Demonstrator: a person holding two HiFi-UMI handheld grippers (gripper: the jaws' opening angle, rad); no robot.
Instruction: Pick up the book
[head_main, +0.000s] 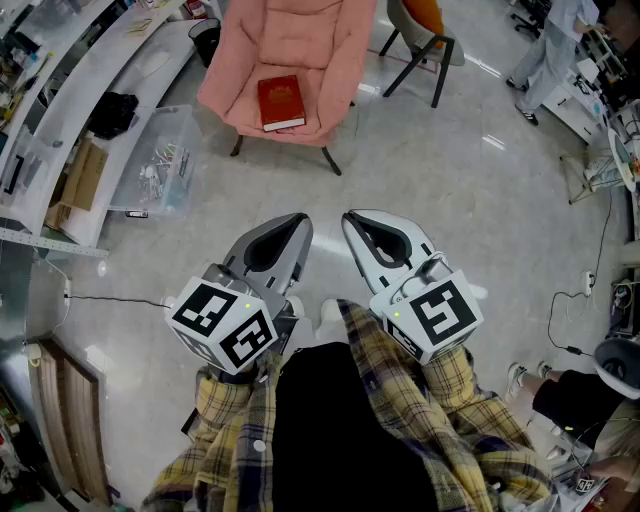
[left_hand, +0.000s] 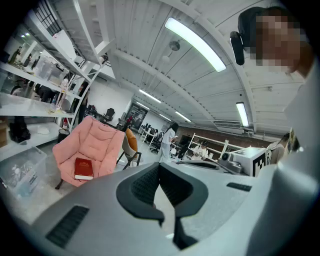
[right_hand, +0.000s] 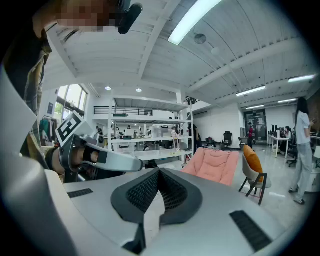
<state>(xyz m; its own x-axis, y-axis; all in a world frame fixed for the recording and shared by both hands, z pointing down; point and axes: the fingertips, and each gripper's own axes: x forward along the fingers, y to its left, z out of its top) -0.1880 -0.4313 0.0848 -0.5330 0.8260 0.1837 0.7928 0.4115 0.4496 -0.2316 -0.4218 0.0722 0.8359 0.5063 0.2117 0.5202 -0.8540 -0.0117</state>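
Observation:
A red book (head_main: 280, 102) lies flat on the seat of a pink chair (head_main: 330, 60), far ahead of both grippers. In the left gripper view the book (left_hand: 83, 168) shows small on the pink chair (left_hand: 100, 142), off to the left of the jaws. My left gripper (head_main: 300, 222) and right gripper (head_main: 350, 218) hang side by side over the floor, close to my body, tips pointing toward the chair. Both are shut with nothing between the jaws. From the right gripper (right_hand: 159, 171) only the pink chair (right_hand: 215, 167) shows, the book hidden.
A clear plastic bin (head_main: 155, 160) and a long white shelf unit (head_main: 90, 70) stand at the left. A grey chair with an orange cushion (head_main: 425, 30) is beside the pink chair. A person (head_main: 555, 50) stands at the far right; cables (head_main: 560, 320) lie on the floor.

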